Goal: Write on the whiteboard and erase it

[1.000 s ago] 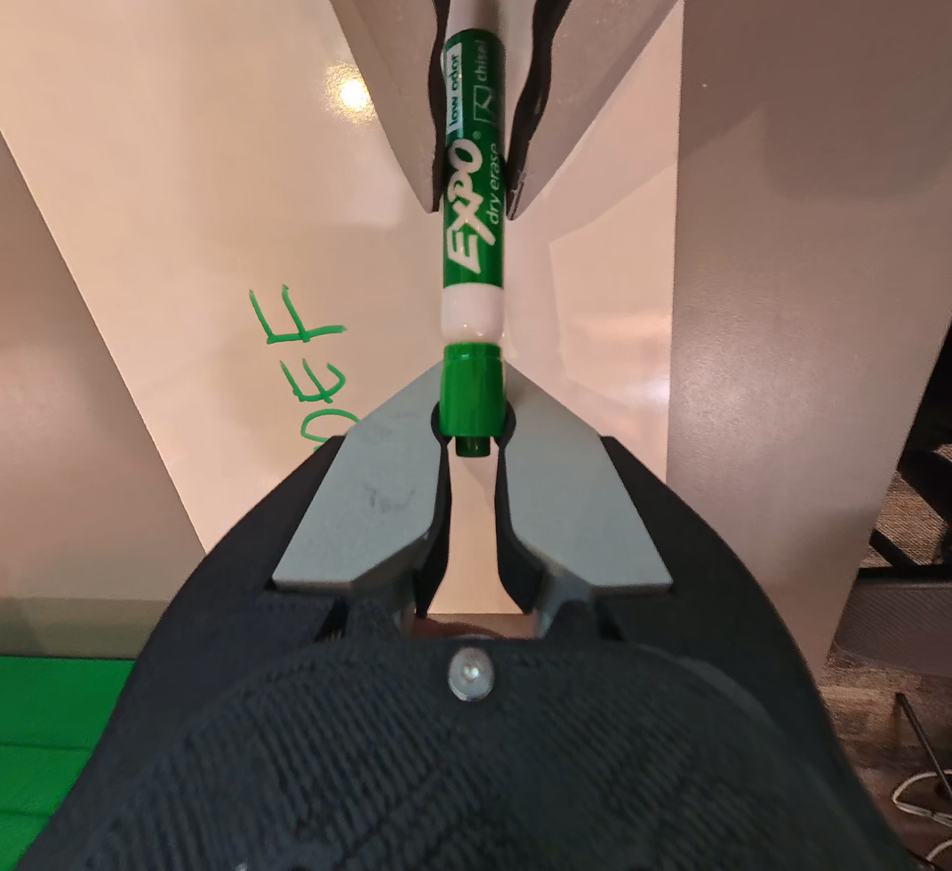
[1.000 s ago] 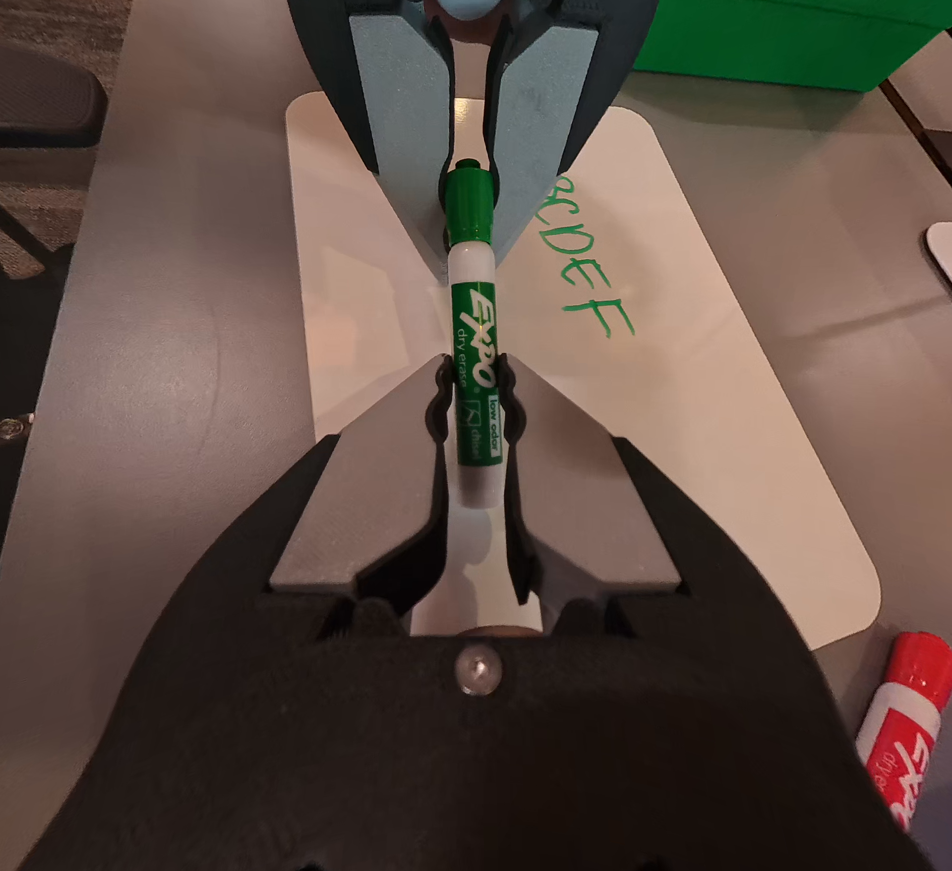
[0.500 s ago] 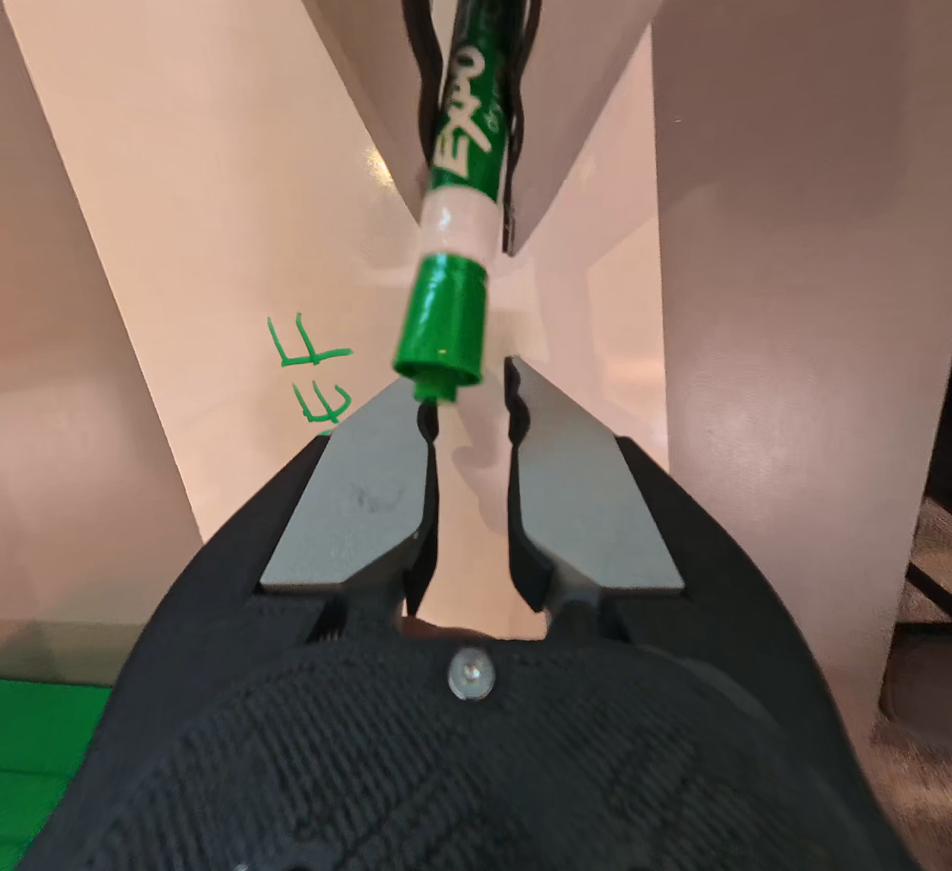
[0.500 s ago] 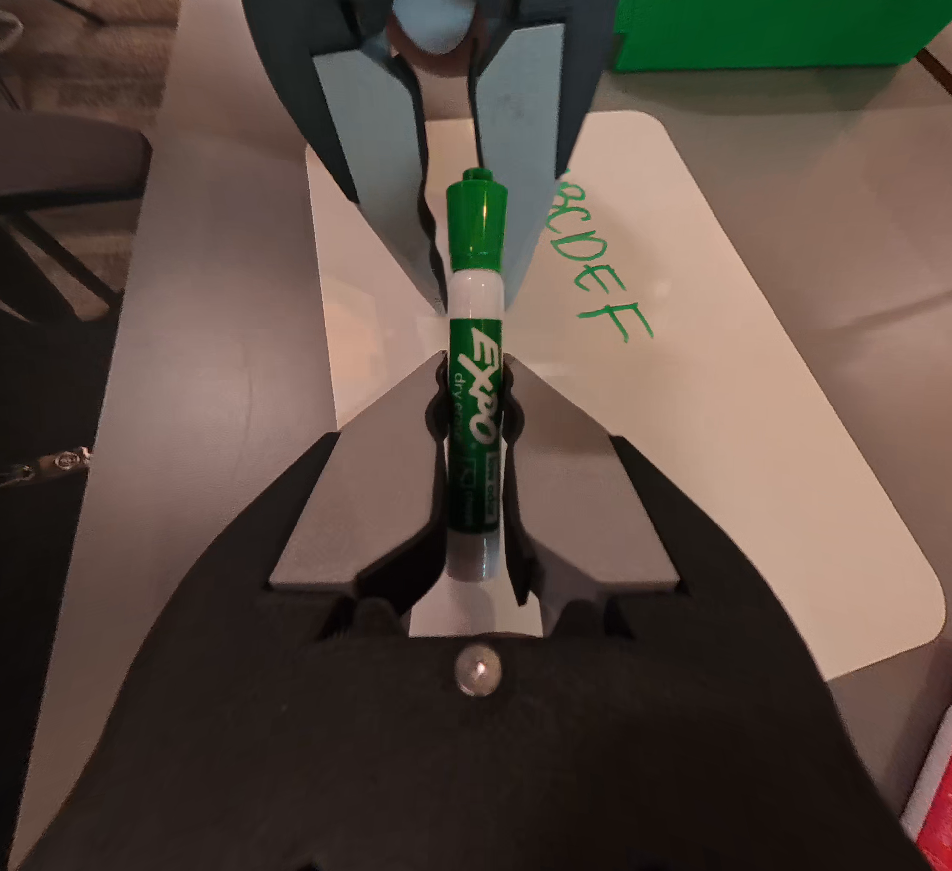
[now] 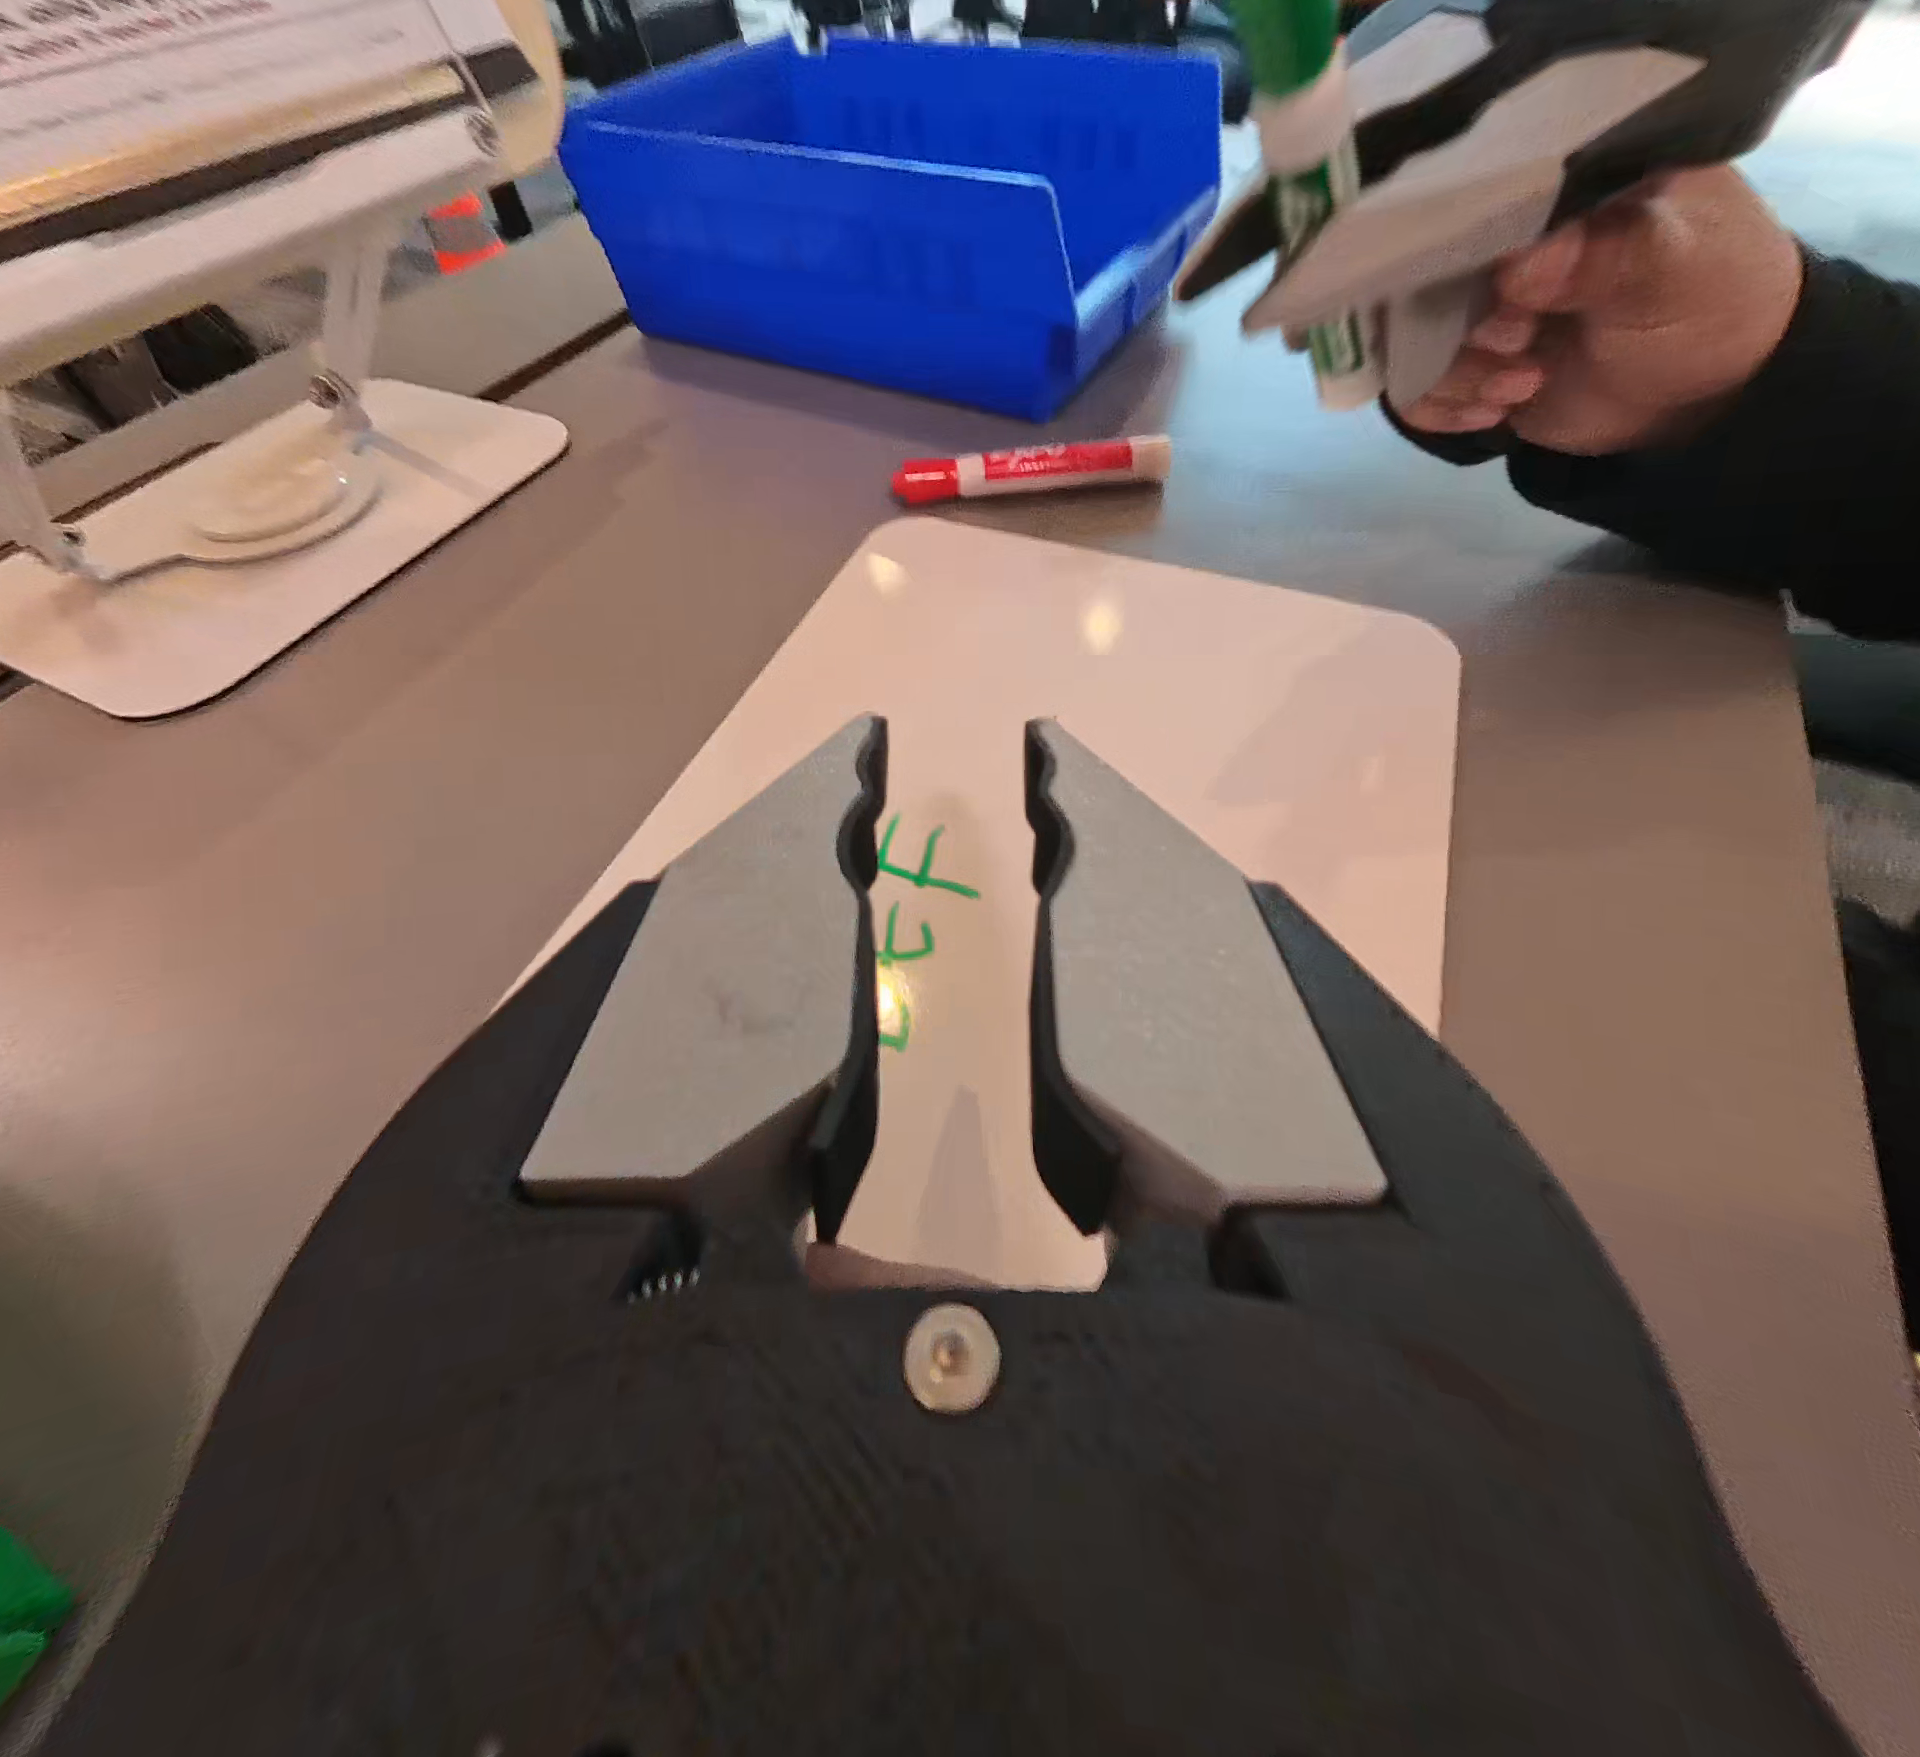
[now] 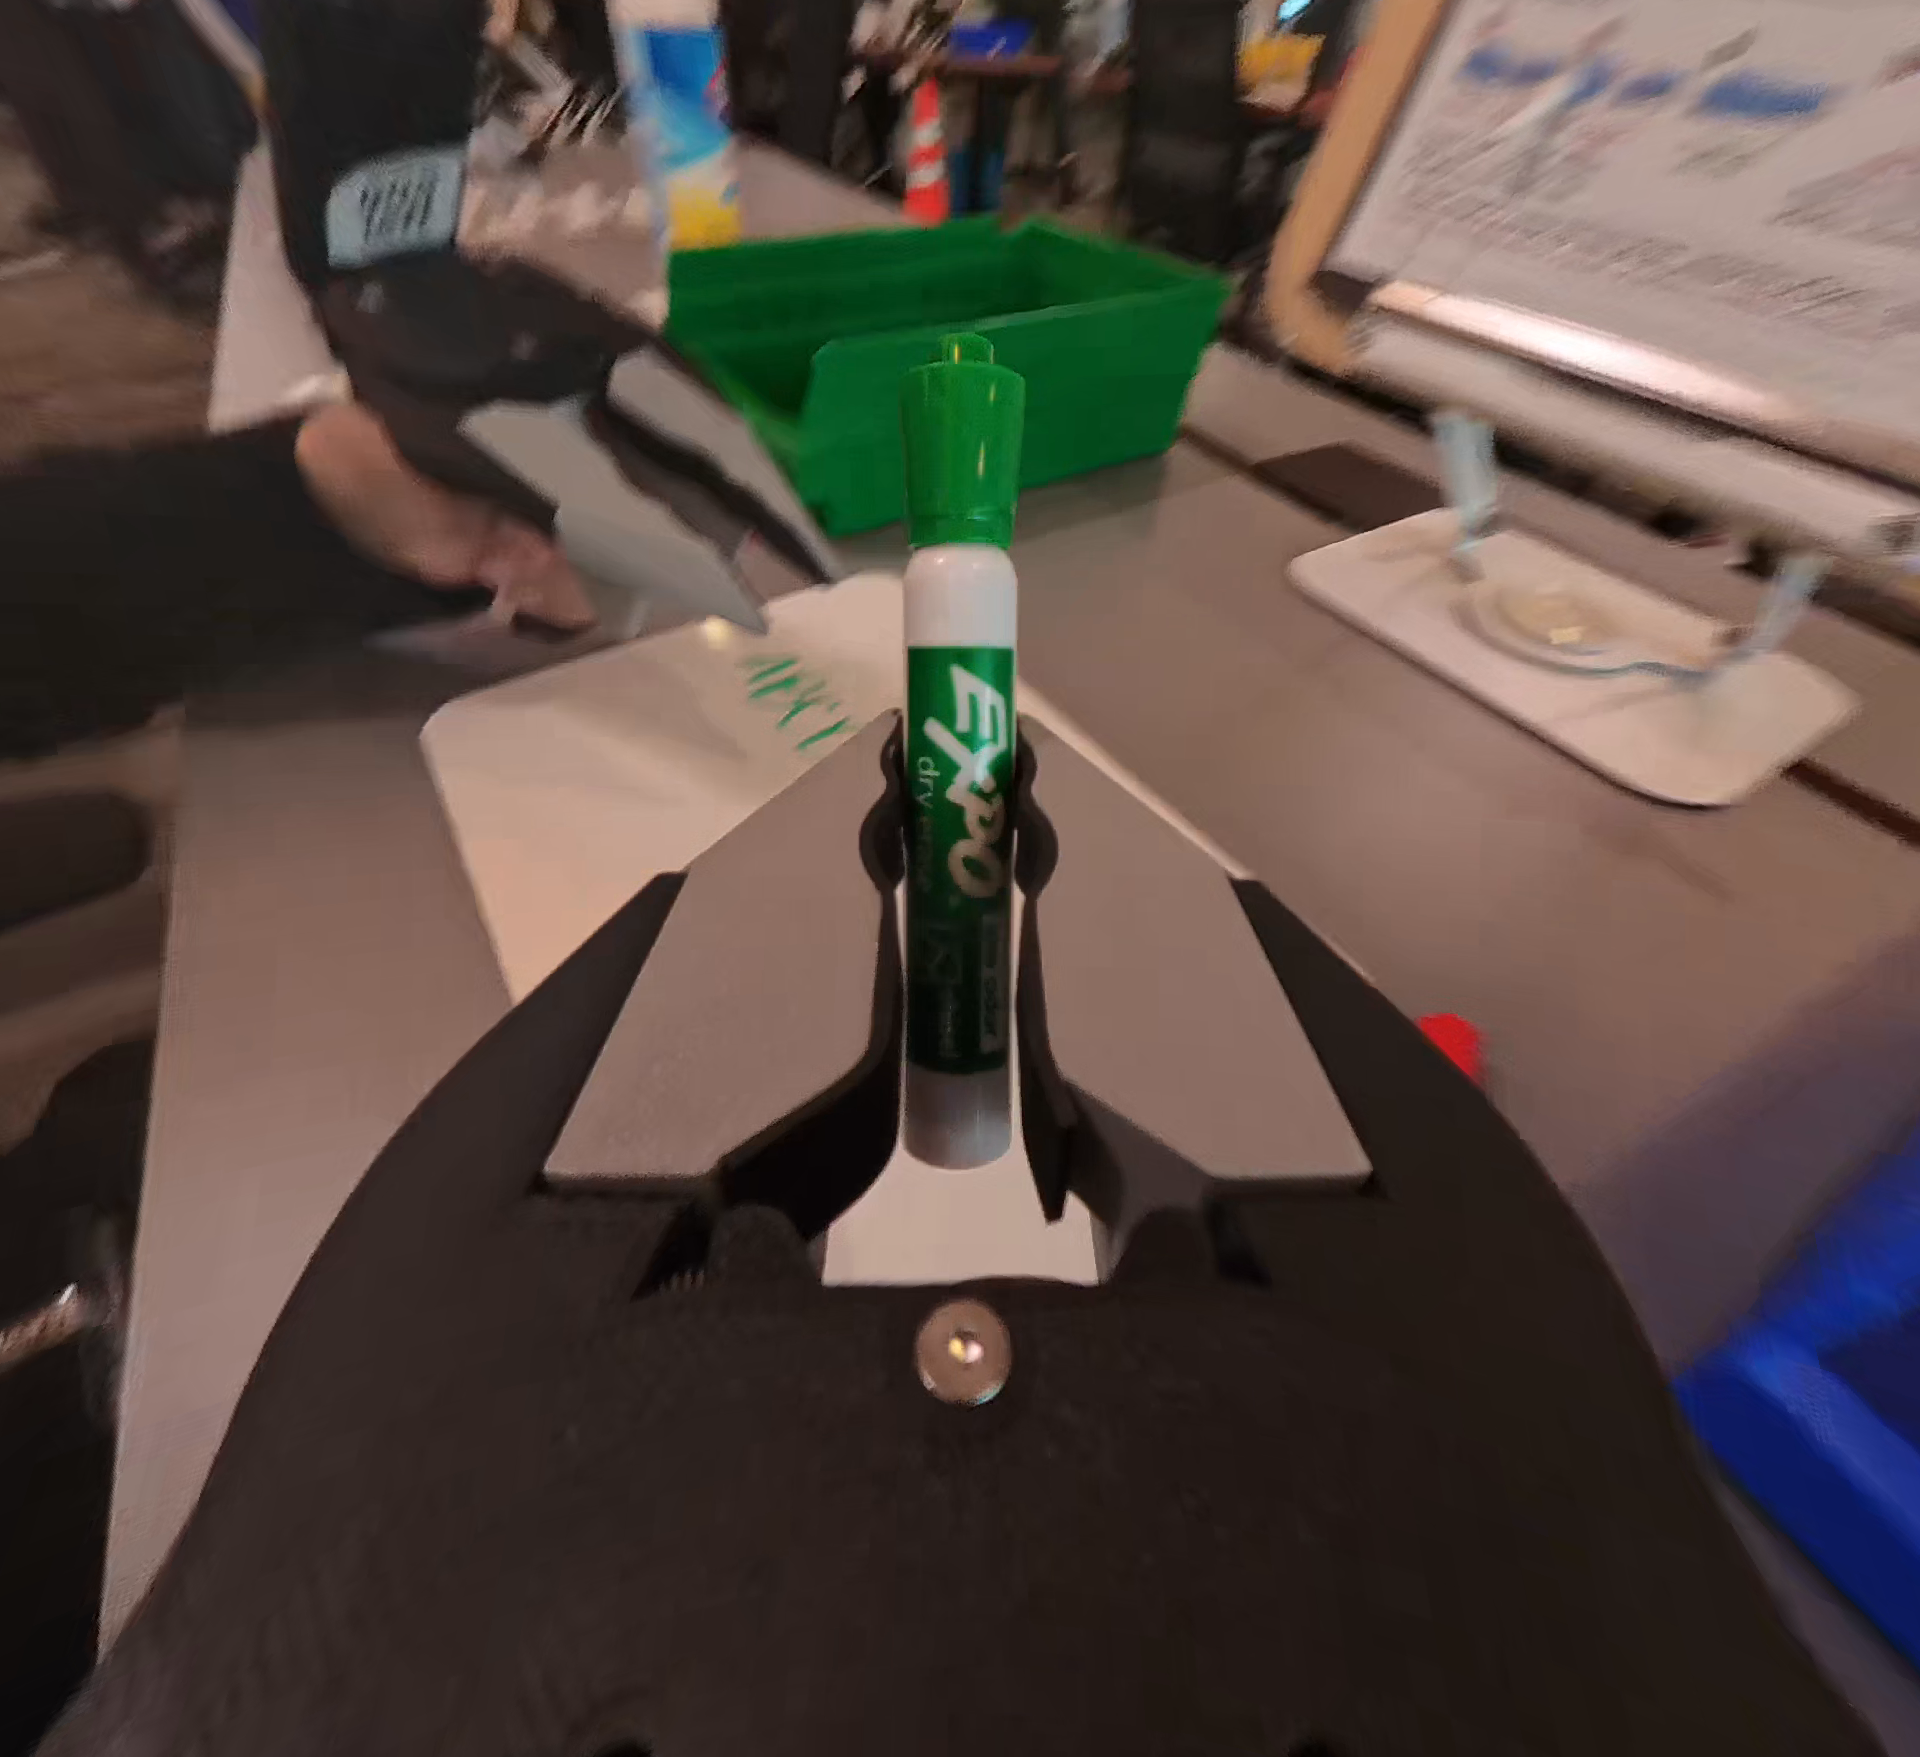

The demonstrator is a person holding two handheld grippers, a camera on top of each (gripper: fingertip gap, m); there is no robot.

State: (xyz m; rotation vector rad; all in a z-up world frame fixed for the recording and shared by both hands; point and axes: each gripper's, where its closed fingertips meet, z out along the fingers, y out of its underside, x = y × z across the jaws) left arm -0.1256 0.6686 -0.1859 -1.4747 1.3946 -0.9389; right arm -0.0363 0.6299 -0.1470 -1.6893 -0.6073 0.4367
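Left wrist view: left gripper point(image 5: 954, 751) empty, jaws apart, low over white whiteboard point(image 5: 1278, 720) lying flat on grey table point(image 5: 260, 876). Green handwriting point(image 5: 914, 886) on the board, seen between the fingers. Red marker point(image 5: 1029, 467) with printed label lying on the table beyond the board, near blue bin point(image 5: 883, 232). Right gripper point(image 5: 1299, 253) held up in a hand point(image 5: 1652, 325), clamped on green marker point(image 5: 1294, 97), cap on and pointing up. White stand with printed sheet point(image 5: 208, 3) at far left.

Right wrist view: right gripper point(image 6: 958, 741) closed on the green marker point(image 6: 958, 668), printed brand label on its barrel, green cap on. Whiteboard point(image 6: 582, 772) below, green handwriting point(image 6: 795, 699) blurred. Left gripper point(image 6: 665, 502) apart from the marker, at left. Green bin point(image 6: 1091, 325) behind.
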